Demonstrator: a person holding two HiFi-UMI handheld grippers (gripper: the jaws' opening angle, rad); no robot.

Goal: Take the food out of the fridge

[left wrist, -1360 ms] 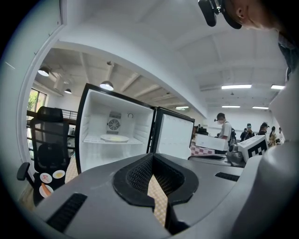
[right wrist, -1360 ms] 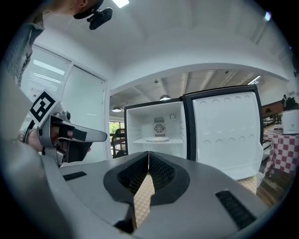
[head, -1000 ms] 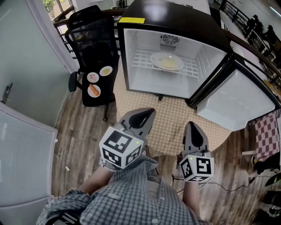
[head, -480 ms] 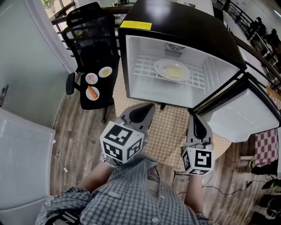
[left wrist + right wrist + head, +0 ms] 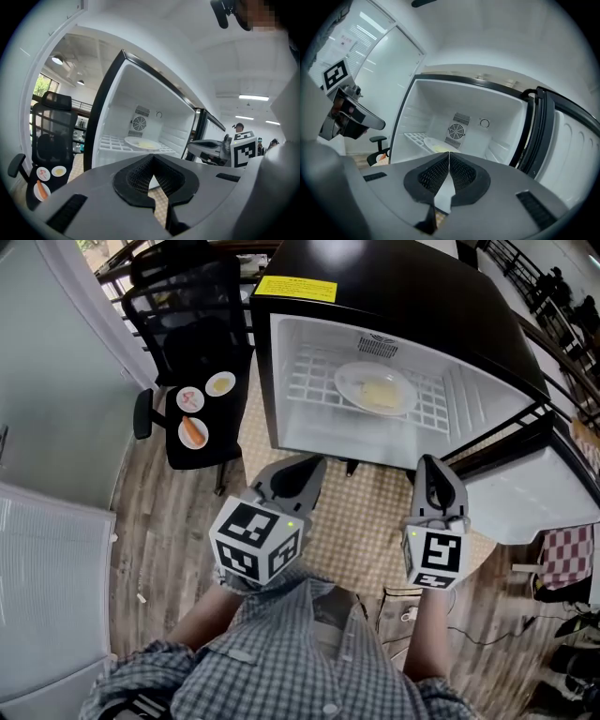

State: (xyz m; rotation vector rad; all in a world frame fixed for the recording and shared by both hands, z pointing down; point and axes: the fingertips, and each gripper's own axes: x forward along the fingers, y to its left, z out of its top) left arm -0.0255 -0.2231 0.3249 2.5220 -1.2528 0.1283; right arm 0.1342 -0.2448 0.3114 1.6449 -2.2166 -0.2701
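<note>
The small black fridge [image 5: 394,287] stands open. On its white wire shelf [image 5: 314,381] lies a white plate of pale yellow food [image 5: 375,388], also visible as the plate [image 5: 143,144] in the left gripper view and the plate [image 5: 436,147] in the right gripper view. My left gripper [image 5: 302,465] is shut and empty, held in front of the fridge's lower left. My right gripper [image 5: 434,467] is shut and empty too, in front of the fridge's lower right. Both point into the fridge, short of its opening.
The fridge door [image 5: 534,488] hangs open at the right. A black office chair [image 5: 192,343] at the left carries three small plates of food [image 5: 194,432] on its seat. A woven mat [image 5: 366,512] lies under the fridge, and a red checked cloth [image 5: 565,554] is at far right.
Both grippers have moved forward toward the open fridge, which now sits closer in the head view. The right gripper has rolled so that its marker cube faces up more squarely.
</note>
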